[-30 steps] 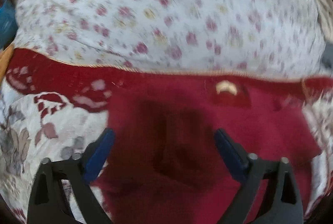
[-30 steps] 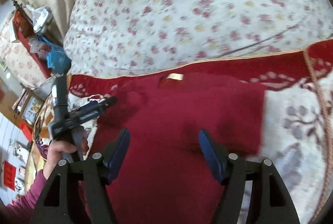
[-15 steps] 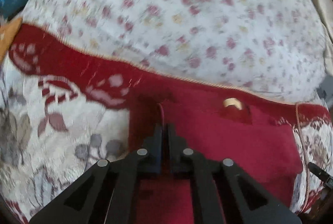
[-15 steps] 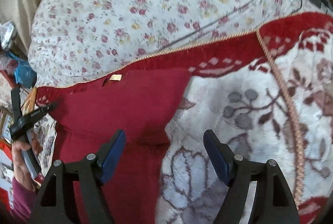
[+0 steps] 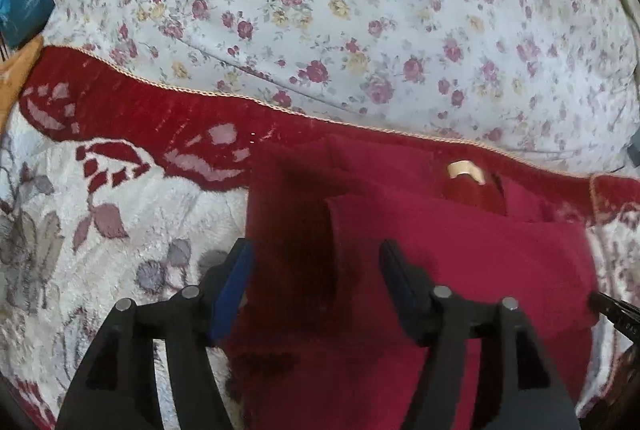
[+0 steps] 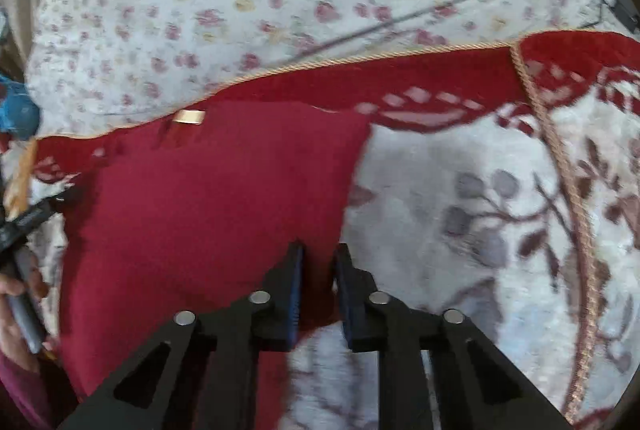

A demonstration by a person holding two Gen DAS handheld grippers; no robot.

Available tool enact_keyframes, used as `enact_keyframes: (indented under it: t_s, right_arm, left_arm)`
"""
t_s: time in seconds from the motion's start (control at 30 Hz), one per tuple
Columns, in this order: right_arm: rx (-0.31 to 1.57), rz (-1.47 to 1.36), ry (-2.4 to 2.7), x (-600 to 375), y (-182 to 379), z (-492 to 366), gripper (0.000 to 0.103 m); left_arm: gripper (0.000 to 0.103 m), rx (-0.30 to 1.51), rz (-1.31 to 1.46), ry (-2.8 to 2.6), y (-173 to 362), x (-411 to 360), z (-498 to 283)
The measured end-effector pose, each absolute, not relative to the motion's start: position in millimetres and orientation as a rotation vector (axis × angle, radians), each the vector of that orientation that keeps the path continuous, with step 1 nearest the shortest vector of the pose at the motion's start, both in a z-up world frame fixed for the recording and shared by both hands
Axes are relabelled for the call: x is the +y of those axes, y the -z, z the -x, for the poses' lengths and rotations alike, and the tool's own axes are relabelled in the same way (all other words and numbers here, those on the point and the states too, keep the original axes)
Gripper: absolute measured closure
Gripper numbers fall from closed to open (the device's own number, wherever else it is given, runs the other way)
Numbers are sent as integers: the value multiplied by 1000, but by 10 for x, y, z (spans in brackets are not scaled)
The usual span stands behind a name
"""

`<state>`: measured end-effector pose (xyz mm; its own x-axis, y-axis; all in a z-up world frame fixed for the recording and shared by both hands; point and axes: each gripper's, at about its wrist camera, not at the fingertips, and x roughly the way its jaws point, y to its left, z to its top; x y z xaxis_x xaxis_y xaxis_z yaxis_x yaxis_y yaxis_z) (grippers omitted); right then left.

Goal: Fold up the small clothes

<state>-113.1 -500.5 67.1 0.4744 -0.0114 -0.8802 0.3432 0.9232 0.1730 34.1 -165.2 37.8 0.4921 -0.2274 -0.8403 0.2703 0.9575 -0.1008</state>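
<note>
While both grippers tilt steeply down | red garment flat on blanket | left gripper just reopened, straddling its fold | right gripper just closed, pinching its right edge.

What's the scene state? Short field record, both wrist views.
garment: red garment, lying on patterned blanket, partly folded, one layer lapped over another
label: tan tag at the garment's far edge
background: floral quilt beyond the blanket
left hand-held gripper: jaws just opened, over the garment's left side, pads not pressing on it
right hand-held gripper: jaws just closed on the garment's right edge, fabric between the pads
</note>
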Motion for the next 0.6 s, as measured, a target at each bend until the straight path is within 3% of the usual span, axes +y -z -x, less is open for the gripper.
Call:
enact_keyframes:
  t_s: [0.27,0.6]
  right_arm:
    - [910,-322,245,-4901,-1086,1171,78]
    - [1005,-356,232,-4913,-665,562,82]
  left_arm:
    - [30,1006,-122,261,-314,-1727,-278]
    - [24,976,-192,226,-256,-1822,-267]
